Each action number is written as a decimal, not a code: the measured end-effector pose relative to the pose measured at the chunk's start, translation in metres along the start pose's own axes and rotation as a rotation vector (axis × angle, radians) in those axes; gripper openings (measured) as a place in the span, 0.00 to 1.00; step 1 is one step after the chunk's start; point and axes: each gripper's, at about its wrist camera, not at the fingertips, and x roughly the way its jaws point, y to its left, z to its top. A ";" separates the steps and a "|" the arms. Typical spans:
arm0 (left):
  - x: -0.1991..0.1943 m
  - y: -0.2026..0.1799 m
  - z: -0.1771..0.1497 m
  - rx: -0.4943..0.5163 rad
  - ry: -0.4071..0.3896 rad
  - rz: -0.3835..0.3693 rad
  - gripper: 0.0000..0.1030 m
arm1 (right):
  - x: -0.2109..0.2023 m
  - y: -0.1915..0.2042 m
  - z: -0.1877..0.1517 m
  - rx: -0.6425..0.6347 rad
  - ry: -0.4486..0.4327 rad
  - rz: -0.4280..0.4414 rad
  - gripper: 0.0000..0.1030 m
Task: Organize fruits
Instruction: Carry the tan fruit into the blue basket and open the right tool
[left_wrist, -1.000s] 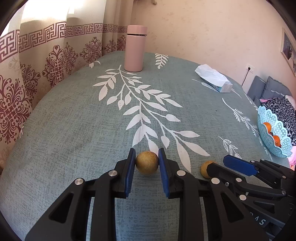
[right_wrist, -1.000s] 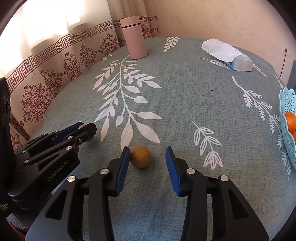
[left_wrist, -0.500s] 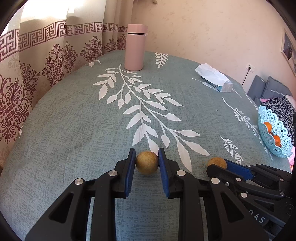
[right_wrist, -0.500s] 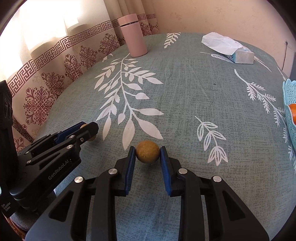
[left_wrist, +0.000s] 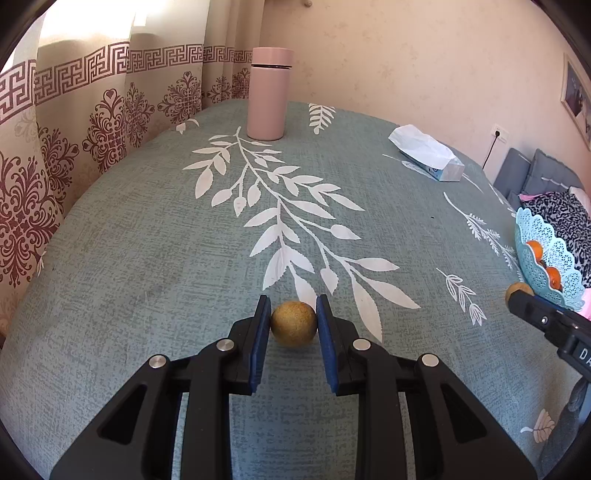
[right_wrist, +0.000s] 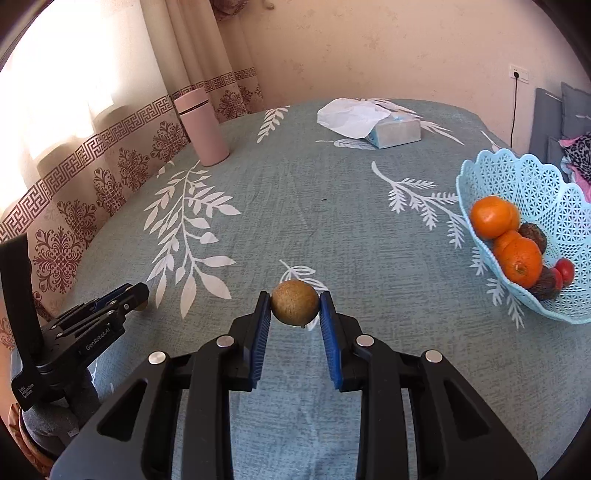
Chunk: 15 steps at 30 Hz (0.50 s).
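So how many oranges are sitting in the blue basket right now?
3 oranges show in the blue basket: one upper, one lower, and one partly hidden between them. More may lie hidden underneath.

In the left wrist view, the right gripper (left_wrist: 517, 295) is cut off at the right edge, hiding most of its brown fruit (left_wrist: 515, 288). The blue basket (left_wrist: 532, 236) there is cropped too. In the right wrist view, the dark fruits (right_wrist: 533, 236) in the basket cannot be identified.

The left gripper (right_wrist: 140, 295) body reads "GenRobot.AI", and its handle label reads "Data Acquisition System".
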 end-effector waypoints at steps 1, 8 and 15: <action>0.000 0.000 0.000 0.000 0.000 0.000 0.25 | -0.005 -0.007 0.002 0.012 -0.015 -0.014 0.27; 0.000 0.000 0.000 0.000 0.000 0.000 0.25 | -0.037 -0.052 0.008 0.087 -0.097 -0.120 0.27; 0.000 -0.001 0.000 0.000 0.001 0.001 0.25 | -0.058 -0.099 0.008 0.189 -0.151 -0.223 0.27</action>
